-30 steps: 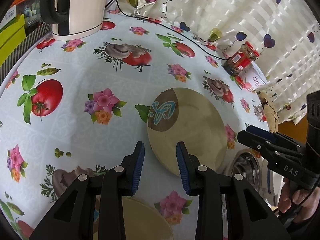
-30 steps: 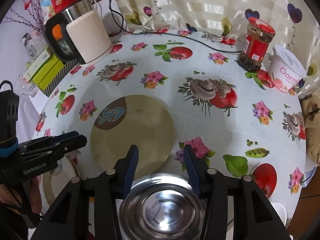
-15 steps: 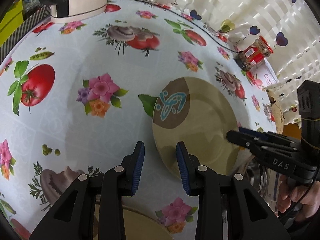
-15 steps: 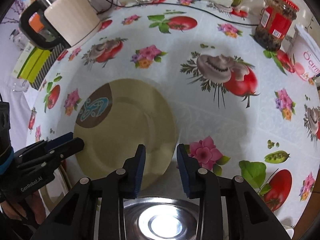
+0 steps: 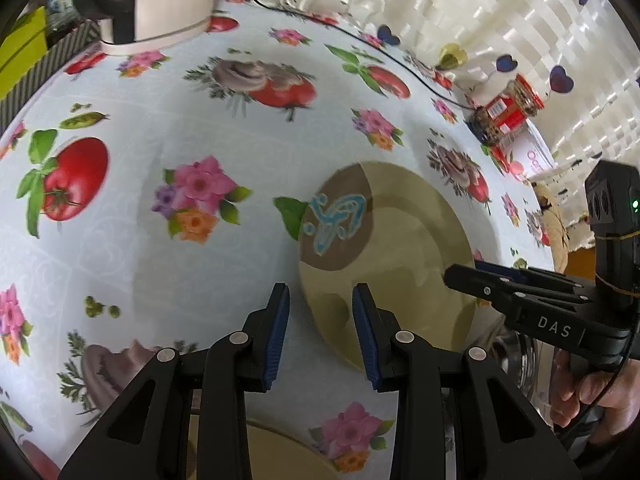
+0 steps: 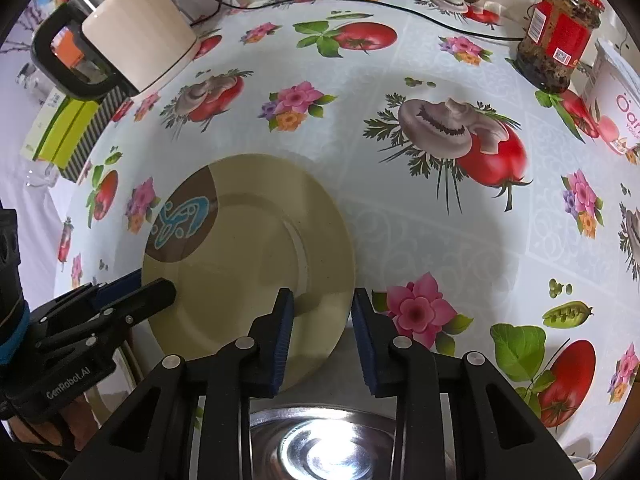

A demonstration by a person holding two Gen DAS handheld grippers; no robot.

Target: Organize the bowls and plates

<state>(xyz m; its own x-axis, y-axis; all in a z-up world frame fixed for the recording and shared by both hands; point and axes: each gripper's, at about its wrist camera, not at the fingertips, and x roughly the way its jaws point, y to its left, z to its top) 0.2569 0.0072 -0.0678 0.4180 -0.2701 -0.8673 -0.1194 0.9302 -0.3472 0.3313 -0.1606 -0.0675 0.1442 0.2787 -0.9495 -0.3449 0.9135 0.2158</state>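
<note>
Item, step in hand: approach to the plate [image 6: 256,248], which lies flat mid-table on the cloth [image 6: 400,220], with the left gripper [image 5: 320,316] and right gripper [image 6: 324,320] both parted, holding nothing, each straddling the near rim from its own side. Next move, by judgement: one pair must slip a finger under the low rim and close, then lift clear; a second plate [image 5: 280,456] and a steel bowl [image 6: 320,452] lie just beside. Room: open cloth beyond; kettle [image 6: 136,32], jar [image 6: 556,36] and tub [image 6: 616,100] well apart at the far edge

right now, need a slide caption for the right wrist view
Open right gripper poised over the rim of a beige plate above a steel bowl, left gripper alongside.
</note>
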